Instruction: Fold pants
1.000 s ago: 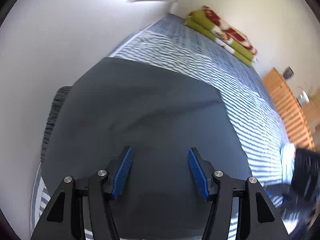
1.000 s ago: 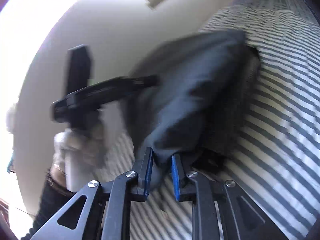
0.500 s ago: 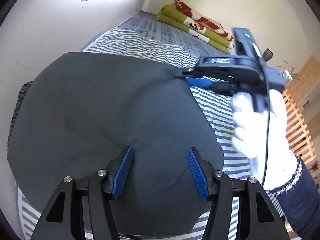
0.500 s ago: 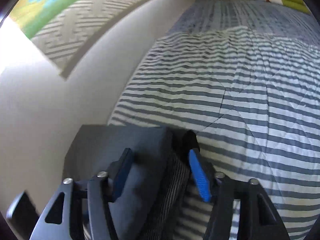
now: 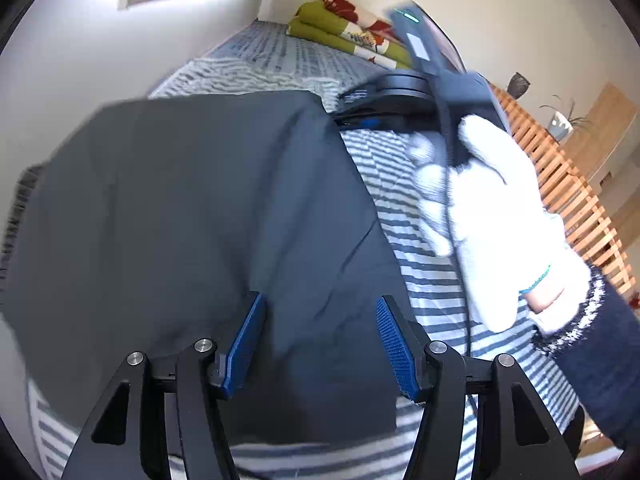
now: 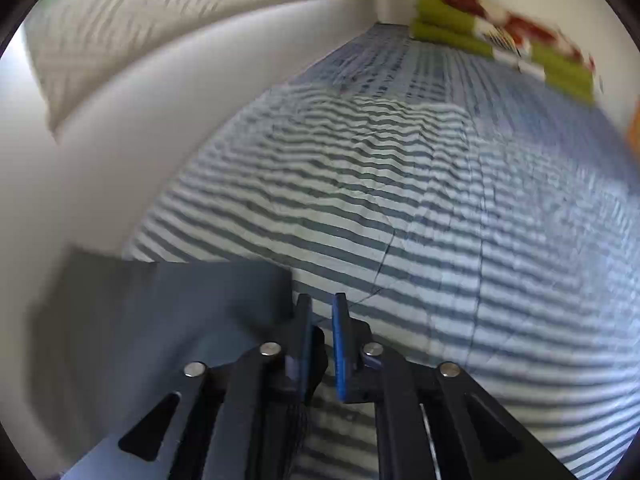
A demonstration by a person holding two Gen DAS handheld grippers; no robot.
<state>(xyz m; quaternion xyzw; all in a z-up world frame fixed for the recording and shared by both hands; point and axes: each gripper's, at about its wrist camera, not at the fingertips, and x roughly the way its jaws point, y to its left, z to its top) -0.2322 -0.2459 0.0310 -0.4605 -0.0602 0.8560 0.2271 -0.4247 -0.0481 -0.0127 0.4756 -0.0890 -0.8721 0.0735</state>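
Dark grey pants (image 5: 192, 220) lie folded flat on the striped bedspread (image 5: 436, 280), close to the white wall. My left gripper (image 5: 320, 344) hovers open over their near edge, blue pads wide apart with nothing between them. My right gripper (image 5: 372, 122), held by a white-gloved hand (image 5: 492, 216), sits at the pants' far right corner. In the right wrist view the right gripper (image 6: 320, 308) has its fingers drawn almost together just right of the pants (image 6: 180, 300). A dark bit of fabric shows low between them; I cannot tell whether it is pinched.
The striped bedspread (image 6: 400, 200) stretches away to a folded green and red blanket (image 5: 344, 36) at the far end. The white wall (image 6: 100, 140) runs along the left. A slatted wooden frame (image 5: 560, 184) and a plant stand to the right.
The right gripper carried the pants over, opened at the far corner, and has now drawn its fingers nearly together. The left gripper stayed open over the near edge. The pants lie flatter.
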